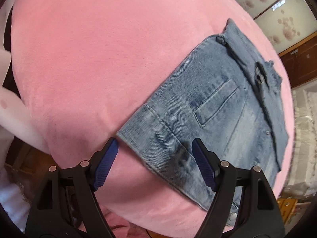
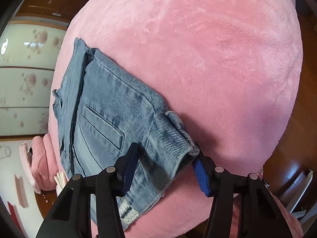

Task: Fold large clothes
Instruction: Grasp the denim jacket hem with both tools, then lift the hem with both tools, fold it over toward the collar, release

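The jeans point(image 1: 208, 107) are laid folded into a compact stack on the pink blanket point(image 1: 89, 59), near its edge, back pocket point(image 1: 215, 104) up, so the layers lie flat. The waistband corner point(image 2: 178, 138) is straddled by the right gripper point(image 2: 164, 170), jaws spread with nothing clamped (likely set to pinch it). The left gripper point(image 1: 154, 164) is held over the opposite corner, also spread wide, grasping nothing.

Black gripper frames, ribbed blue fingers point(image 1: 107, 164), silver pivot screws
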A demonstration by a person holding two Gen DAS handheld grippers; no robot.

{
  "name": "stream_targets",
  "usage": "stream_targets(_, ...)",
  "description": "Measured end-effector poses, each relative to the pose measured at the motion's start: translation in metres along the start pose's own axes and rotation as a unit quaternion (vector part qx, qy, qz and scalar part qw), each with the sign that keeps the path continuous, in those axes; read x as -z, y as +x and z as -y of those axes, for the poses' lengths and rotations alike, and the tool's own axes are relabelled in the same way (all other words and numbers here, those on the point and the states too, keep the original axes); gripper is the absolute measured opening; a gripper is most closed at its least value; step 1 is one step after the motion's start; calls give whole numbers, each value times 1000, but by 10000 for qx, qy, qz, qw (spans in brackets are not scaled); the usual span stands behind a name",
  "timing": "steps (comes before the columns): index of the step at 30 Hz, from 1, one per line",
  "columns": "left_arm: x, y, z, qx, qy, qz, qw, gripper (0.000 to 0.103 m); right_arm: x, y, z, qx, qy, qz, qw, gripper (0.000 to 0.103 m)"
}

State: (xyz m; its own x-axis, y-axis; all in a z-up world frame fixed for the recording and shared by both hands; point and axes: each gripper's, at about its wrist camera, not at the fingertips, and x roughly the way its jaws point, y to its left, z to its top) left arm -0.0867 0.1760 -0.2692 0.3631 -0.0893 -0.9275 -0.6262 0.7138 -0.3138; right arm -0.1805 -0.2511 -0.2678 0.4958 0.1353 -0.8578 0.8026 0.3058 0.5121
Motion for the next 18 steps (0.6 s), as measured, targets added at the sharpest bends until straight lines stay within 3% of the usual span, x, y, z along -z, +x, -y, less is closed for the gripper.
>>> stream_targets(4,1,2,27,-239,446,75,9987,68,3,-9,-7,-90,-56,81,9999,36)
stream_targets(5,1,0,34,-248,505,77,9984,59,3,-11,-9,-126,-88,95,9998,33)
stream_targets(6,2,-2,38,-139,527,29,9985,36,5,-15,-16,-131,-125,108,9998,32)
stream_targets(7,2,-3,41,-170,520,34,9985,30,5,-17,-21,-136,-182,125,9997,29)
stream_targets(8,2,-9,45,-376,541,216,9976,11,6,-19,-32,-161,-227,119,9995,24)
stream_targets(12,-3,-27,58,-217,602,342,9974,9,7,-29,-60,-643,-311,26,9974,18)
stream_targets(18,-33,-66,87,586,366,435,9967,8,3,-43,-122,-1307,-420,141,9904,16)
